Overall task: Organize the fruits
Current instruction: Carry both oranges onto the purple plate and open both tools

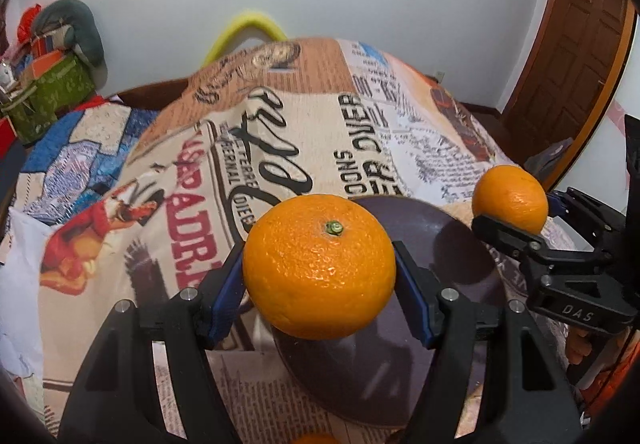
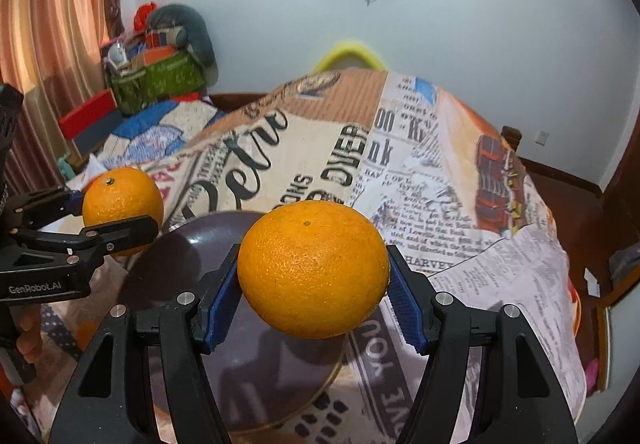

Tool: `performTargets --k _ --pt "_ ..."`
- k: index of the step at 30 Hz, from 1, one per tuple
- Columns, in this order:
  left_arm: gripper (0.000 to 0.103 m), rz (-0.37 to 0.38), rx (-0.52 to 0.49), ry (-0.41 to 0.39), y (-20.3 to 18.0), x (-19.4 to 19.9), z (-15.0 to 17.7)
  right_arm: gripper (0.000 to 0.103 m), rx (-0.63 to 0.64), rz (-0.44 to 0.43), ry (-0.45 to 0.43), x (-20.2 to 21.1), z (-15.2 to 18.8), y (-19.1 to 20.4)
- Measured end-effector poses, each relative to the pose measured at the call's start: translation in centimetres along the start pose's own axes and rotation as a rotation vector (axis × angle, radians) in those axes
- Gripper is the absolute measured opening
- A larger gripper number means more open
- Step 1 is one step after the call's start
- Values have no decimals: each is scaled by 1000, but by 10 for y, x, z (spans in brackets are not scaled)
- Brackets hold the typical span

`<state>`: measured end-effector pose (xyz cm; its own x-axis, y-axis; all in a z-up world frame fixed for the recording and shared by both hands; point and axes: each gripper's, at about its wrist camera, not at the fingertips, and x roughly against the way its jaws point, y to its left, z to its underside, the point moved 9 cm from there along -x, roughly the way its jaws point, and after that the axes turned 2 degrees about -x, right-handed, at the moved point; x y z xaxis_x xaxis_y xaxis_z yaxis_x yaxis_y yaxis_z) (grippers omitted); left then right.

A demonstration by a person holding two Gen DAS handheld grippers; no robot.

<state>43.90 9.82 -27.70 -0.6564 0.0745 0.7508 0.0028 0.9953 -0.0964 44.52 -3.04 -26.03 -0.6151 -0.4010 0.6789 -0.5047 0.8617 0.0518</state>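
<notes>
My left gripper [image 1: 319,276] is shut on an orange [image 1: 318,266], stem end up, held above a dark round plate [image 1: 400,356]. My right gripper [image 2: 314,284] is shut on a second orange [image 2: 314,268], which hangs over the right part of the same plate [image 2: 188,256]. Each view shows the other gripper from the side: the right gripper [image 1: 508,220] with its orange [image 1: 510,202] at the right edge, the left gripper [image 2: 120,222] with its orange [image 2: 122,200] at the left edge. A sliver of another orange [image 1: 316,439] peeks in at the bottom of the left wrist view.
The plate lies on a table covered by a newspaper-print cloth [image 2: 420,184]. A cluttered green bag [image 2: 156,80] and red boxes stand far left. A yellow chair back [image 2: 348,52] rises behind the table, a wooden door [image 1: 576,56] stands right.
</notes>
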Motion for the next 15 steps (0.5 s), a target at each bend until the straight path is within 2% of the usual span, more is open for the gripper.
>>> performTargets --k 7,15 --pt "68 6 5 80 4 -29 8 64 33 -25 74 -28 6 3" --pt "68 25 -22 109 -4 -39 10 64 52 -61 114 -42 13 9"
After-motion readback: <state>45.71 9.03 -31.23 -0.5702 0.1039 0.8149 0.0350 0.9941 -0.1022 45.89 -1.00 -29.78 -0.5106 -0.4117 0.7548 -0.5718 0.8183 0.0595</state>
